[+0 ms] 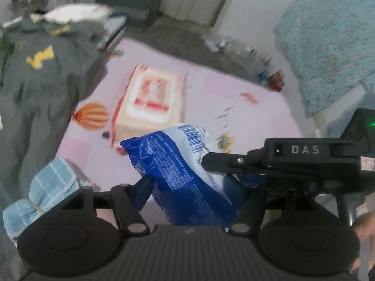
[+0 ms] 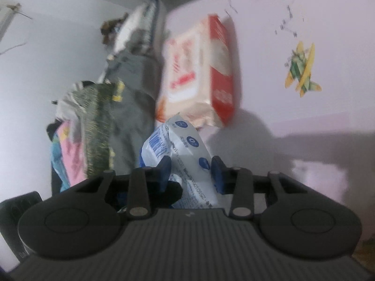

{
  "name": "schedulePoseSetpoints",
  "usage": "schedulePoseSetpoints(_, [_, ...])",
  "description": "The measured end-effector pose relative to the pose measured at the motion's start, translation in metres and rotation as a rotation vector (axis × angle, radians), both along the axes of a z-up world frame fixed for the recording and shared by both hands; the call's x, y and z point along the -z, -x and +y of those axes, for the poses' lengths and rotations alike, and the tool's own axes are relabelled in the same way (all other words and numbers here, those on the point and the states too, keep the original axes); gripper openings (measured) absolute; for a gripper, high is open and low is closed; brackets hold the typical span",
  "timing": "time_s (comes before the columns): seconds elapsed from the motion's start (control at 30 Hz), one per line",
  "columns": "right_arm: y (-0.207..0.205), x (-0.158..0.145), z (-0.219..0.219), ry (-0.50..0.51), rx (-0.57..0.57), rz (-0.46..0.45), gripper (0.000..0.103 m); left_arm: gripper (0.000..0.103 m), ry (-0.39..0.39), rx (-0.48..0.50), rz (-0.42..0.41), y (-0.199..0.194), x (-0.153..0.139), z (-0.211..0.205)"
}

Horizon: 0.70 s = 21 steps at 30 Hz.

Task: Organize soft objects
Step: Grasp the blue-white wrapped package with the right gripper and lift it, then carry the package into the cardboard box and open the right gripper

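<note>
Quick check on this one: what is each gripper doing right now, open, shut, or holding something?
Left gripper: blue and white plastic pack sits between its jaws; grip cannot be told.
Right gripper: shut on the same pack, fingers pressing its white end.

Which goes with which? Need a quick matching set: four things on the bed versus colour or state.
Things:
1. blue-and-white packet
2. red-and-cream pack
3. grey garment
4. light blue towel

States:
A. spread flat, yellow logo on it
B. between both grippers' fingers
C. lying apart on the pink sheet
D. checked, bunched at the left edge of the left wrist view

Pairs: 1-B, 2-C, 3-A, 4-D
</note>
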State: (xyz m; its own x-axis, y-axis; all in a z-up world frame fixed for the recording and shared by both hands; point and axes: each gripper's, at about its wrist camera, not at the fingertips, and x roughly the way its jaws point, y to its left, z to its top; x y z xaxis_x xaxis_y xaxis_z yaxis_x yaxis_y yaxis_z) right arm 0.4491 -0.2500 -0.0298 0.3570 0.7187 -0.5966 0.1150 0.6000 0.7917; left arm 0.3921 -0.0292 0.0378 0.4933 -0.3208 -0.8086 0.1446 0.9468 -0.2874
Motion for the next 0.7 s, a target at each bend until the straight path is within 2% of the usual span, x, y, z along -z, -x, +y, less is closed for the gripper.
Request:
schedulePoseSetpoints(0.1, [0.024, -0.030, -0.022, -0.016, 0.036, -0.054, 0.037, 0.066, 0.020, 0.043, -0.054, 0.021, -0.026, -0.018])
schedulePoseSetpoints(0.23, [0.072, -0.064, -0.068, -0.016, 0.116, -0.118, 0.037, 0.066, 0.065, 0.139, -0.109, 0.053, -0.051, -0.061])
schedulePoseSetpoints(0.4, [0.154, -0.086, -0.138, 0.008, 0.272, -0.155, 0.037, 0.066, 0.119, 0.293, -0.114, 0.095, -0.061, -0.125])
schedulePoseSetpoints(0.53, [0.219, -0.076, -0.189, 0.029, 0.395, -0.120, 0.037, 0.066, 0.100, 0.412, -0.068, 0.122, -0.045, -0.180])
schedulePoseSetpoints(0.7, [0.266, -0.031, -0.229, 0.015, 0.492, -0.007, 0.037, 0.065, 0.059, 0.482, 0.040, 0.137, -0.006, -0.226])
